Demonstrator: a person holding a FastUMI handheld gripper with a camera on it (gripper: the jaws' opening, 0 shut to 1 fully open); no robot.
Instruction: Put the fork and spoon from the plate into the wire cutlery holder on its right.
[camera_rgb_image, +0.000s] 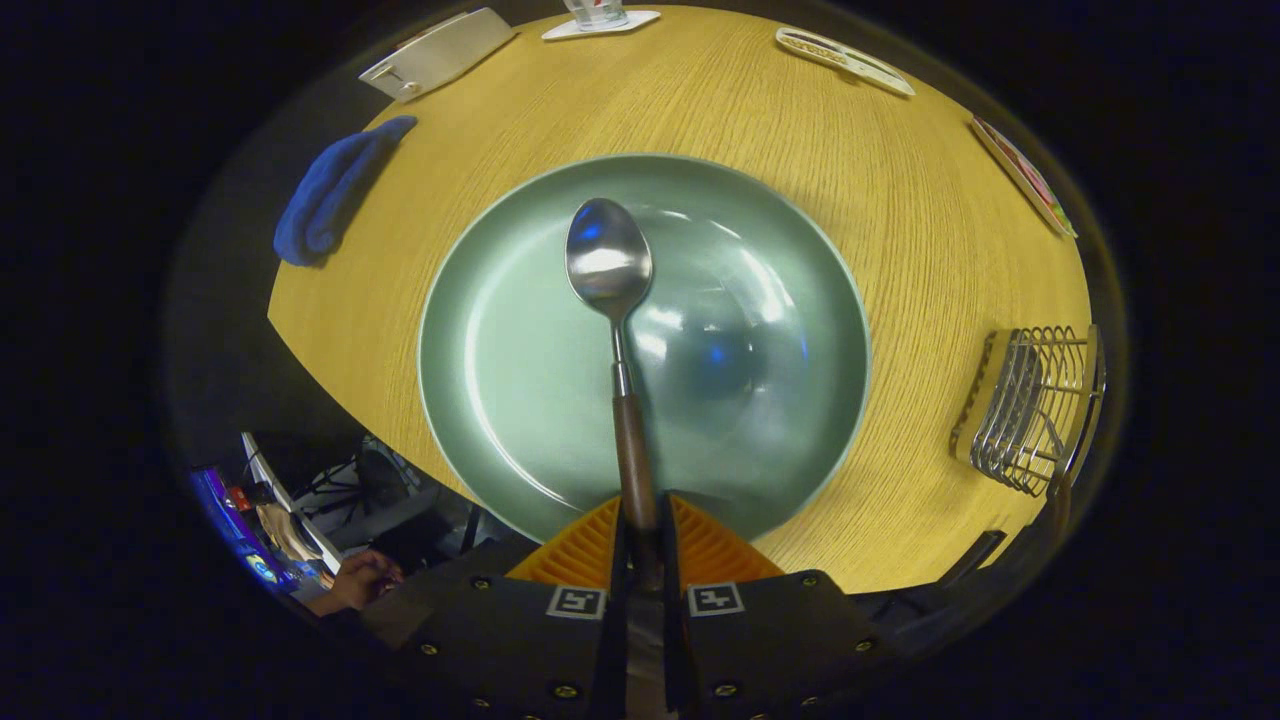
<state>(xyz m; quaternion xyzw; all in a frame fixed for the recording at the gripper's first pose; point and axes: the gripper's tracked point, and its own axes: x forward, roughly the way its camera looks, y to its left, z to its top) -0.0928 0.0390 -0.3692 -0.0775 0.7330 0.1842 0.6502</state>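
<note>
No legible txt anywhere.

The spoon (610, 262) is shiny metal with a dark wood handle; the plate (500, 370) is glossy, the table (900, 220) matt wood.

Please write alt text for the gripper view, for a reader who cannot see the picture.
The gripper, with orange ribbed fingers, is shut on the brown wooden handle of a steel spoon, whose bowl points forward above a round green plate on a light wooden table. A wire cutlery holder stands right of the plate; a folded blue cloth lies to its left.
</note>
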